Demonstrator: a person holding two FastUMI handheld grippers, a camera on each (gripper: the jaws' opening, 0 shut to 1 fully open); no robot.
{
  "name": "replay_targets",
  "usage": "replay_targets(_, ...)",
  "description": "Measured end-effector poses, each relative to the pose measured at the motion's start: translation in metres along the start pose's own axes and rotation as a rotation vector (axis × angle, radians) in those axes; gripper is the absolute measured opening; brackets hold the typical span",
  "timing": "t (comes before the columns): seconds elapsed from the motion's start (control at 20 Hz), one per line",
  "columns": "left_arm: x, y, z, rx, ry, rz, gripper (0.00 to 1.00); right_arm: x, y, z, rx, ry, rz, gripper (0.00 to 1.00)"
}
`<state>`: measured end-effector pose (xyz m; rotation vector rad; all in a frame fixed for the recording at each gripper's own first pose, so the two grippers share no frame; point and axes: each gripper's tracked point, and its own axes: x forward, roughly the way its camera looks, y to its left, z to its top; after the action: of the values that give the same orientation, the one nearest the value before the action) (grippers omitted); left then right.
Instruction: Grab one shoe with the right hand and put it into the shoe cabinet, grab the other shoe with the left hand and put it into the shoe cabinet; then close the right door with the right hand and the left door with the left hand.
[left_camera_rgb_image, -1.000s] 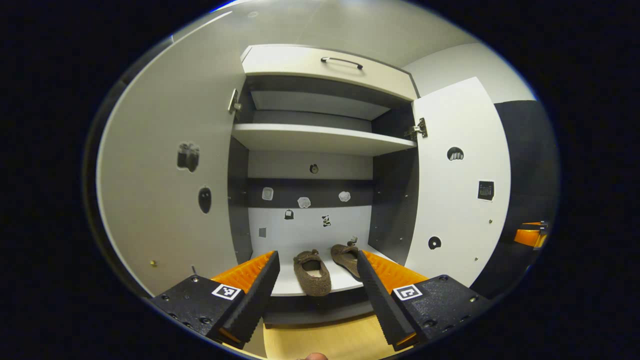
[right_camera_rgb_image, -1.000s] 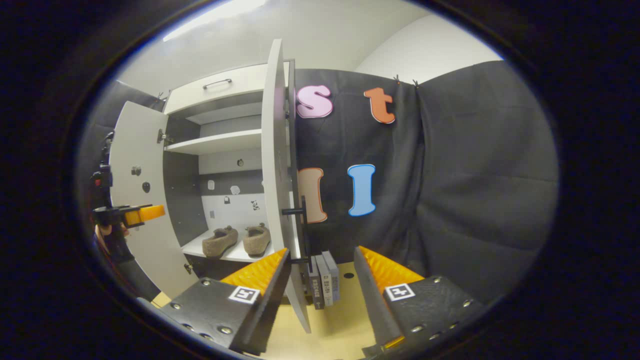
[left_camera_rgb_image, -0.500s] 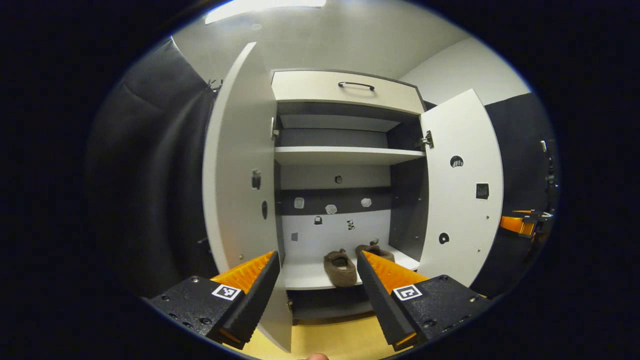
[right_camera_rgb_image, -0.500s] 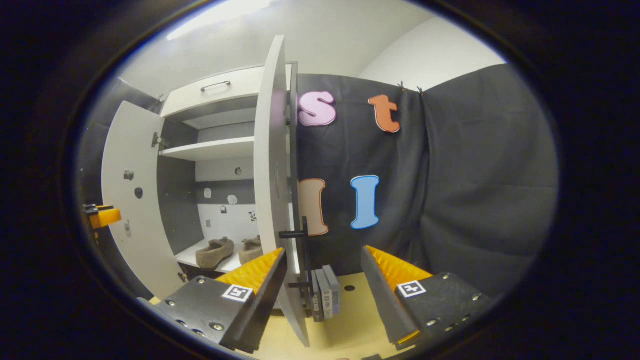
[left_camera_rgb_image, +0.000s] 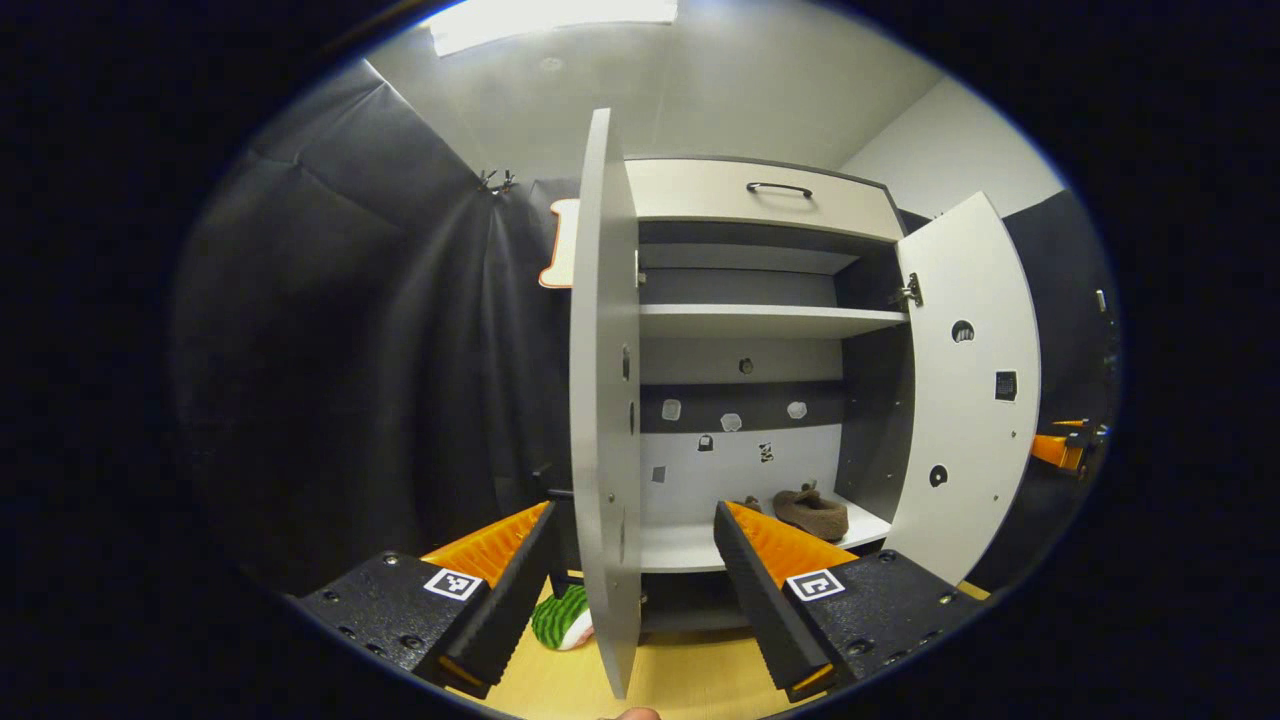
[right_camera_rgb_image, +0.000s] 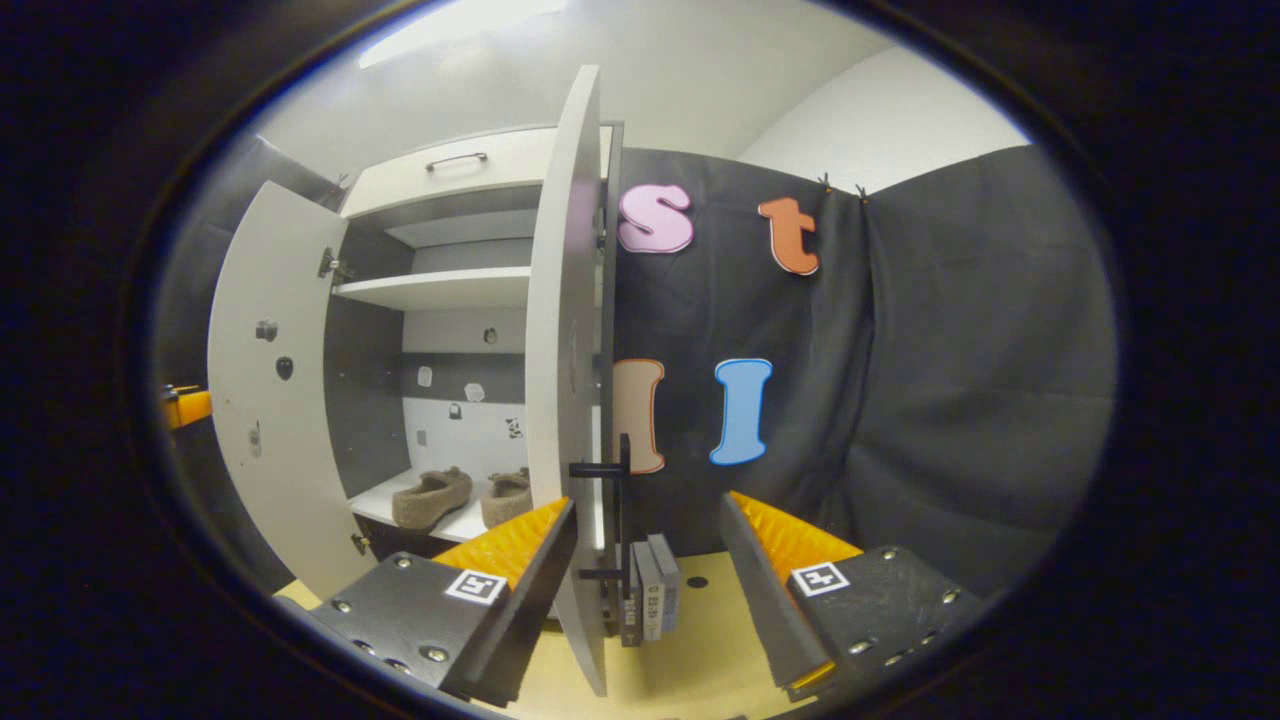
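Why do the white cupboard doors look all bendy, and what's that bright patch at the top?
Left gripper view: the fisheye lens bows the white cabinet's left door and right door; the bright patch is a glaring ceiling light. Right gripper view: the right door's edge curves too, yet everything looks sharp.

No word, brand or number can be read anywhere. Each tool carries small square black-and-white coded markers on its finger blocks, patterns rather than letters: left tool (left_camera_rgb_image: 632, 585), right tool (right_camera_rgb_image: 648, 575). Small dark stickers sit on the inner faces of the shoe cabinet (left_camera_rgb_image: 760, 320) doors and on its back panel above the bottom shelf, too small to make out. The books (right_camera_rgb_image: 648, 588) standing on the floor just beside the cabinet's right door (right_camera_rgb_image: 566, 400) bear spine lettering, blurred beyond reading
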<state>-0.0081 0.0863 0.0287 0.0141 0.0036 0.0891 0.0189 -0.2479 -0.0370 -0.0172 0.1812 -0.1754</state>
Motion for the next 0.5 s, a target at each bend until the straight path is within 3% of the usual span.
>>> replay_targets(0.15, -0.005, 0.016, -0.004, -0.015, 0.012, 0.034, 0.90, -0.001, 0.012, 0.001, -0.004, -0.001, 0.028, 0.88)
replay_targets(0.2, -0.006, 0.021, -0.005, -0.023, 0.016, 0.043, 0.95, -0.001, 0.016, 0.000, -0.007, -0.002, 0.040, 0.88)
replay_targets(0.4, -0.011, 0.041, -0.012, -0.040, 0.036, 0.096, 0.95, 0.000, 0.039, -0.001, -0.002, -0.012, 0.097, 0.88)
replay_targets(0.5, -0.014, 0.050, -0.015, -0.051, 0.043, 0.120, 0.90, 0.002, 0.048, -0.001, -0.003, -0.016, 0.124, 0.83)
